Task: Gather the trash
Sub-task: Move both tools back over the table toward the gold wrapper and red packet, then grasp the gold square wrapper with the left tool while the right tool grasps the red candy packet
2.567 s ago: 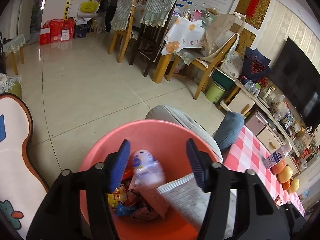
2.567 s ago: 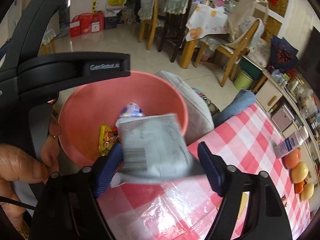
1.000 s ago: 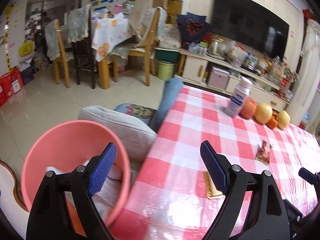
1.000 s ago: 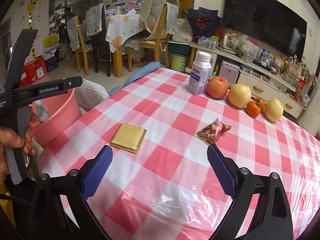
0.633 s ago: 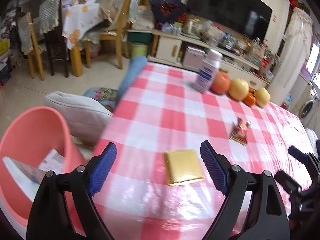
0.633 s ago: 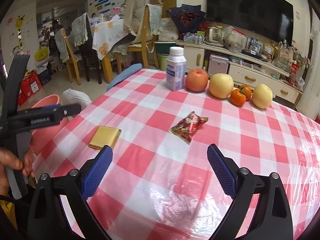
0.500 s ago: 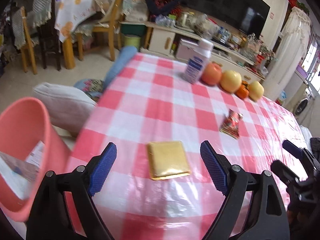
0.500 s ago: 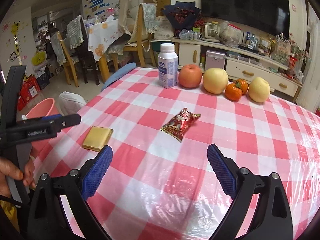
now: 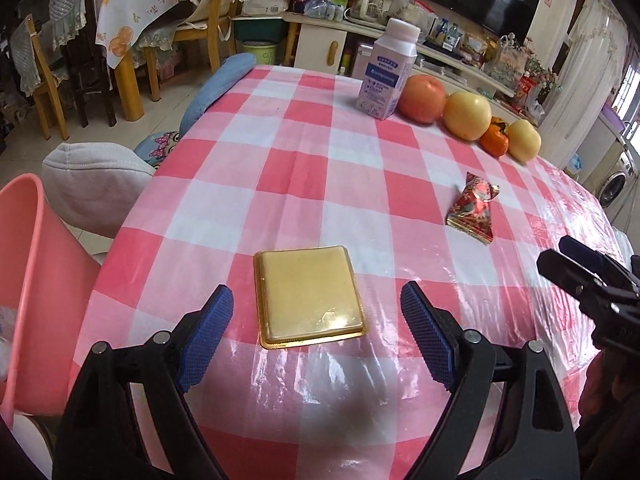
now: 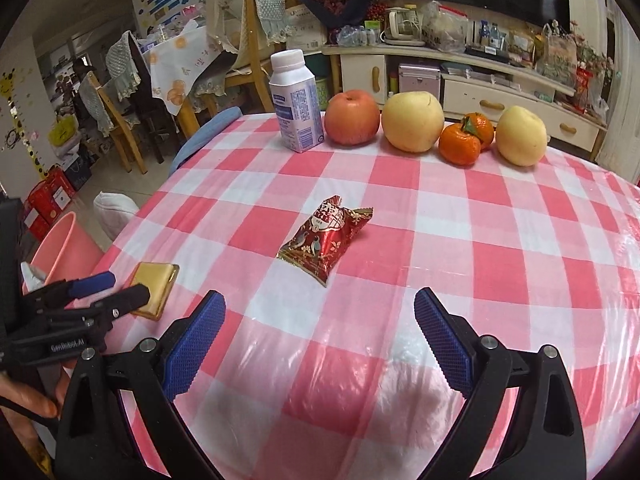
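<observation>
- Left gripper (image 9: 316,336): fingers spread wide and empty, low over the table (image 9: 296,184), straddling the gold tray (image 9: 308,294) just ahead at 12 o'clock.
- Right gripper (image 10: 318,338): fingers apart, nothing held; the red wrapper (image 10: 326,238) lies ahead at 12 o'clock, well apart from the tray at its 9 o'clock.
- Gold tray: likely light, thin, stiff but crushable plastic; flat on the slick cloth, so pinch across its side edges or raised rim.
- Red wrapper: probably light, crinkly, slippery foil; take it across the puffed middle.
- Pink bin (image 9: 28,280): off the table edge at 9 o'clock, cut off by the frame; contents barely visible.
- Bottle (image 10: 296,100) and fruit (image 10: 412,122) at the far edge: whether the bottle is empty cannot be told.
</observation>
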The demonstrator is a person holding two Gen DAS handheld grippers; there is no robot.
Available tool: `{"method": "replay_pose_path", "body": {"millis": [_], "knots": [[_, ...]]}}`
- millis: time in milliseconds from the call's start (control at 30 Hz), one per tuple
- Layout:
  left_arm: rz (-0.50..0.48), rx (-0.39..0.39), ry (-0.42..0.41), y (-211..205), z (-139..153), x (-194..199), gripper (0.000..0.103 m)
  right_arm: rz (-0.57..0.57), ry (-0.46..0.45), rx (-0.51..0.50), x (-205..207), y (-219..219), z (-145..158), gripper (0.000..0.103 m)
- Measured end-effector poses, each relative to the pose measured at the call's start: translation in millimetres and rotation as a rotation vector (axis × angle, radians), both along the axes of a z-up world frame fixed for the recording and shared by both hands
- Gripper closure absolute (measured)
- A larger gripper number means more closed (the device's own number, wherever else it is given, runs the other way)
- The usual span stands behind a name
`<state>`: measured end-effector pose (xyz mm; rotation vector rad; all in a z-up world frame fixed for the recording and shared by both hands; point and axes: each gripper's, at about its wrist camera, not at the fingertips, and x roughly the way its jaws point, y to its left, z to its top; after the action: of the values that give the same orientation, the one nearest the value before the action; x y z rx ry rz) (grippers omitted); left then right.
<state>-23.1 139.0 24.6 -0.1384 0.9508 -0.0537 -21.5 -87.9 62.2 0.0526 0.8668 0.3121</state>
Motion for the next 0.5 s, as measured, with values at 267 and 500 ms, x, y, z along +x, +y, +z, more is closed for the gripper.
{"method": "replay_pose_path", "body": {"millis": [267, 500], "knots": [[0.018, 0.014, 0.032, 1.1, -9.8, 8.6, 0.017, -0.011, 0.048, 0.059, 31.0, 2.6, -16.8, 0.009], [0.023, 0.026, 0.032, -0.6, -13.5, 14.0, 0.017, -0.001, 0.084, 0.106, 54.6, 5.5, -30.7, 0.009]]}}
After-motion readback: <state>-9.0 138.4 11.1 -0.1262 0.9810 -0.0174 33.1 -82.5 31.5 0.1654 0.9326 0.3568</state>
